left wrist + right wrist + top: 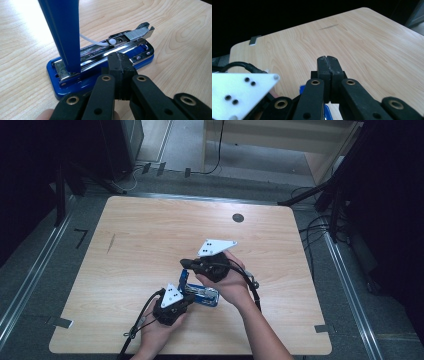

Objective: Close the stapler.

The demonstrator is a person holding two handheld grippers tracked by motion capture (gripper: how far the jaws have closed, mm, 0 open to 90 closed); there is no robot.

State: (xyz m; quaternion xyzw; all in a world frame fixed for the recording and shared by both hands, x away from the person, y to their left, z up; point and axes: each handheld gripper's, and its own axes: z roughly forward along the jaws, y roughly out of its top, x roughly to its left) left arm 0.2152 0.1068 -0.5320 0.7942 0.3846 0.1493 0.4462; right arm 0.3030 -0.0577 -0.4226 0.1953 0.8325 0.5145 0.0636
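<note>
A blue stapler [100, 67] lies open on the wooden table [150, 235], near the front middle in the high view [205, 296]. Its blue top arm [63, 32] stands upright at the hinge end. The chrome magazine is bare, with a strip of staples [138, 32] at its far end and a white pusher [111, 41] behind them. My left gripper [120, 60] is shut, with its tip against the stapler's near side and nothing between the jaws. My right gripper [328, 63] is shut and empty. It hovers just above the stapler's raised arm [184, 278], pointing left.
A dark round hole [238, 217] sits near the table's far edge and a thin dark mark [111, 243] at the left. Tape tabs [62, 322] mark the front corners. Stand legs and cables [320, 227] lie on the floor around the table.
</note>
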